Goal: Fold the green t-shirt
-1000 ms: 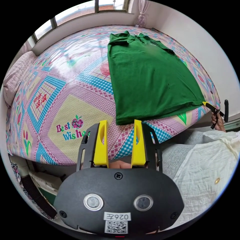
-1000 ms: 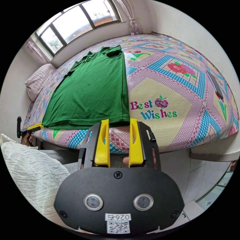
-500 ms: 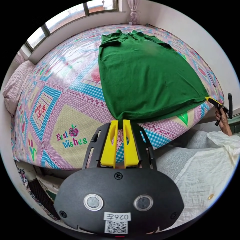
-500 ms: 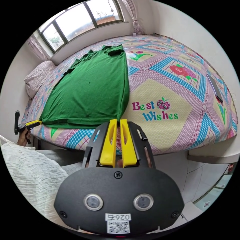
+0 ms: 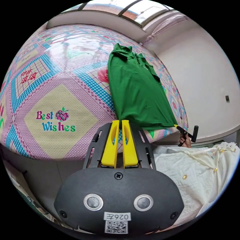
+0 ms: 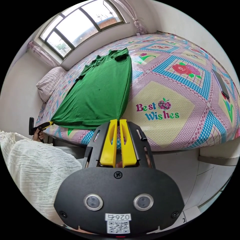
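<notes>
Green t-shirt (image 5: pixel 137 92) lies on the bed w/ its collar end far from you, toward the window wall, and its hem at the near edge of the mattress. Hem is pulled off the sheet at both bottom corners, so the lower part tents up while the collar end stays flat.

Your left gripper (image 5: pixel 119 123) has its yellow jaws drawn narrow, pinching one hem corner; fabric runs straight up from the tips. In the right gripper view that same tool shows at far left (image 6: pixel 48 123), jaws clamped on the shirt's corner, a hand (image 6: pixel 38 135) on its black handle.

Your right gripper (image 6: pixel 117 122) is likewise closed to a thin slit on the other hem corner, cloth rising from between the tips. From the left gripper view you see it off to the right (image 5: pixel 178 126), nipping the hem's end, w/ a hand under it.

Bedsheet (image 6: pixel 175 82) is a pink, blue and cream check w/ flowers and printed lettering. Dark flat phone-like item (image 6: pixel 220 83) lies on the sheet, well apart from the shirt. Pale pillow (image 6: pixel 50 81) sits by the window (image 6: pixel 80 23). Your cream crinkled top (image 5: pixel 200 170) shows at the edge of both views.
</notes>
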Demonstrator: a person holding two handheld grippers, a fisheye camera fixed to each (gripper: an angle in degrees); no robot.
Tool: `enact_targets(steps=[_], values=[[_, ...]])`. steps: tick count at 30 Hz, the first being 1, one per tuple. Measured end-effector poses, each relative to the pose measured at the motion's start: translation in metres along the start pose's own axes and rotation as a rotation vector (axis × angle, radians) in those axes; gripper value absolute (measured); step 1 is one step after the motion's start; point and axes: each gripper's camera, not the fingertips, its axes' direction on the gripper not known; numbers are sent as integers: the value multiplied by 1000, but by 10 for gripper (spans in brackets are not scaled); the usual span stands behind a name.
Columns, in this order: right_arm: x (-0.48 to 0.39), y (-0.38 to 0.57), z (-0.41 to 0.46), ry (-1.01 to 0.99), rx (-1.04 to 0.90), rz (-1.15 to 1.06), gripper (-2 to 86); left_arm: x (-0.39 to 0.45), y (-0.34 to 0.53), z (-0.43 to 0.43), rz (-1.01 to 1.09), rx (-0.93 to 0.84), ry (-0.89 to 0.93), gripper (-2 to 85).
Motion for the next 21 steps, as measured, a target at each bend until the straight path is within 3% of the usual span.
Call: enact_targets(steps=[14,21], values=[[17,104,-102,-334,-8,133,-15,-58,32,-80,-94,108,377,2],[-28,100,-166,-408,161,59,-15,-70,-15,-120,-28,257,516,1]])
